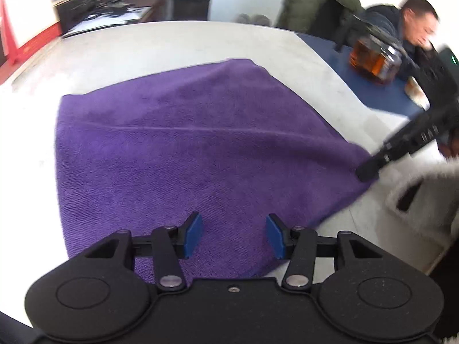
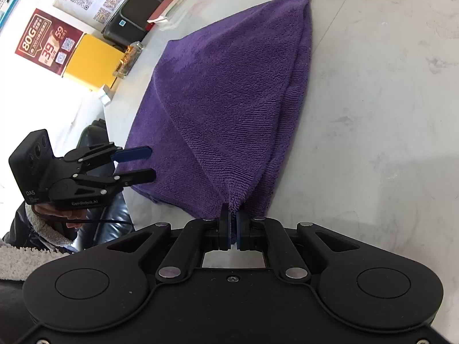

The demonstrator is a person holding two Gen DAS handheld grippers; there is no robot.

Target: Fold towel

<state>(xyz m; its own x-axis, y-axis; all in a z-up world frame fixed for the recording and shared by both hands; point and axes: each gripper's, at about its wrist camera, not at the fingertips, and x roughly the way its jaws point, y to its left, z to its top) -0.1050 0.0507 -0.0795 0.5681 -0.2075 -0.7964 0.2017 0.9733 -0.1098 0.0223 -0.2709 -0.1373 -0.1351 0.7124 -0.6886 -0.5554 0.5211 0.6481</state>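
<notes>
A purple towel (image 1: 183, 154) lies spread on the pale table (image 1: 160, 46), one corner lifted. The right gripper (image 2: 233, 218) is clamped tight on that corner. The left gripper (image 1: 234, 236) hovers over the towel's near edge, blue pads (image 1: 192, 236) apart, gripping nothing.

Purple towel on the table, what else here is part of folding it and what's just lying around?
Part of the job:
purple towel
right claw, shut on a towel corner
left claw, open over the towel

Just lying about:
amber glass jar
yellow box
black printer
</notes>
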